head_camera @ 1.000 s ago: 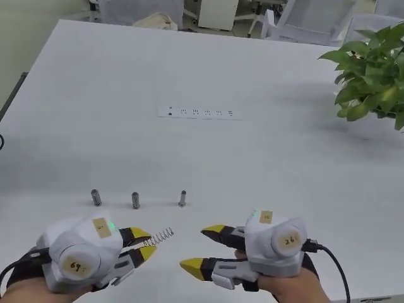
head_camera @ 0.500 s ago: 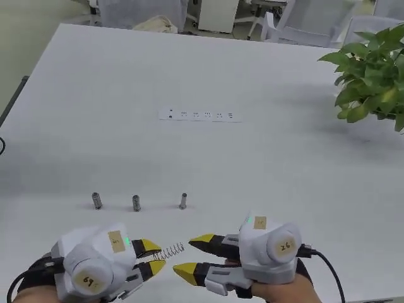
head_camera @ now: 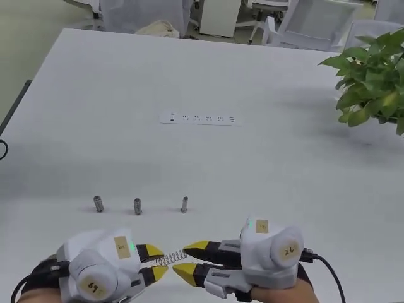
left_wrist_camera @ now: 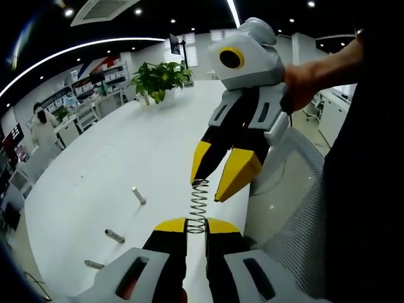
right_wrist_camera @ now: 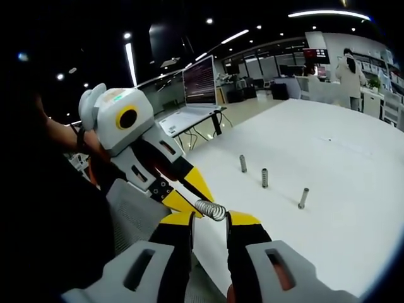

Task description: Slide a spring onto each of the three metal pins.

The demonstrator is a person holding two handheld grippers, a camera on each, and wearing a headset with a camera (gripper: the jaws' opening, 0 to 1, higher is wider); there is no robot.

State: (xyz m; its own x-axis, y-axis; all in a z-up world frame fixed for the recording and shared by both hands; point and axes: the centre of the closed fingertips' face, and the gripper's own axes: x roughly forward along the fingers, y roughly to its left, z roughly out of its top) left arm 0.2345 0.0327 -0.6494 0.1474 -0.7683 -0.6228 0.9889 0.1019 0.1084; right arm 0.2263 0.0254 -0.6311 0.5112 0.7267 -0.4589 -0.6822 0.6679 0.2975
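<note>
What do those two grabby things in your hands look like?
Both are rounded white shells with black jaws tipped in yellow. The left gripper has a sticker marked 69, the right gripper a sticker marked 26. Each carries a tan label; a black cable trails from the right one.

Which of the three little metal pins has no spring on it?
The rightmost metal pin in the head view: slim and smooth; the middle pin and left pin look thicker, ribbed.
</note>
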